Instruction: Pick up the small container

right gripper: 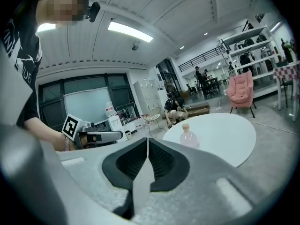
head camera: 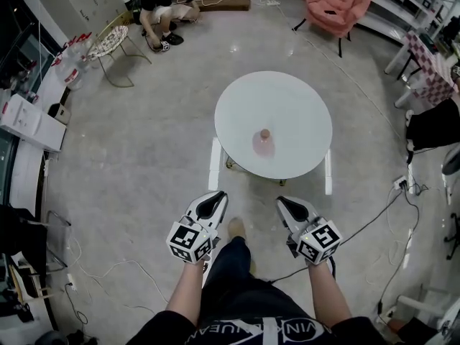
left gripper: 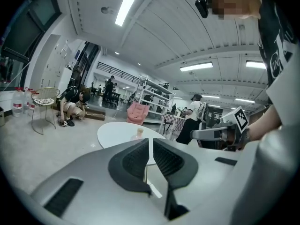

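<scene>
Pickup not yet begun: my left hand-held gripper (head camera: 213, 205) and right hand-held gripper (head camera: 291, 208), both clenched on nothing, hang short of the round white desk (head camera: 287, 95). The small pink container (head camera: 264, 143) stands upright toward its near side, untouched.

Pretty bright, even indoor light here, coming off long ceiling strips (left gripper: 129, 3) that show in both gripper views. The glossy floor (head camera: 144, 157) throws back two white streaks of glare right by the white counter (head camera: 287, 99), which is nearly blown out. Shadows are soft and faint. Both gripper views are heavy fisheye, with black corners and bent lines at the edges. Up close, the left tool (left gripper: 150, 144) and right tool (right gripper: 147, 142) look a bit soft.
</scene>
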A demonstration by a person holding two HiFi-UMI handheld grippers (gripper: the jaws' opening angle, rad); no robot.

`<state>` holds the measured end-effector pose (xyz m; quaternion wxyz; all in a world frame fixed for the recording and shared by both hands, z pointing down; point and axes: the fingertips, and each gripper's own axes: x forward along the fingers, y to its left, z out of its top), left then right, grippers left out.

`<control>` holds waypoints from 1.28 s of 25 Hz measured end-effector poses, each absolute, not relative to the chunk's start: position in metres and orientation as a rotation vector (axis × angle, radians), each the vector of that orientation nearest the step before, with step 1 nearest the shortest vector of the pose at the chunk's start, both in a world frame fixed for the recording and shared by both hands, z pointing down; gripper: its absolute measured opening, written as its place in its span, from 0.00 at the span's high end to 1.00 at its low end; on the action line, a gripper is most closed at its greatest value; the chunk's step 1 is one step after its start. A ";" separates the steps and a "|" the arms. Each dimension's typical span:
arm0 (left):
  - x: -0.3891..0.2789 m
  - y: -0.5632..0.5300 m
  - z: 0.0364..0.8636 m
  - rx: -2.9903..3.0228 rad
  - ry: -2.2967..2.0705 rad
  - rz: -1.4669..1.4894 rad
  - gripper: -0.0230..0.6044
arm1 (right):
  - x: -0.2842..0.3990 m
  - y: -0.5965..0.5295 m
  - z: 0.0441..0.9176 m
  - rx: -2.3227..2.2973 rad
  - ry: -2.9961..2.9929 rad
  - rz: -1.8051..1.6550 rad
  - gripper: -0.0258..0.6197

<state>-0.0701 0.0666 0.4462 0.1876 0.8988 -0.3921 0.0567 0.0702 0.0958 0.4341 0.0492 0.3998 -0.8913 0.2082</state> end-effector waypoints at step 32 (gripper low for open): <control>0.002 -0.050 0.520 2.594 -0.806 0.191 0.92 | 0.055 -0.033 0.501 1.221 -2.582 0.425 0.94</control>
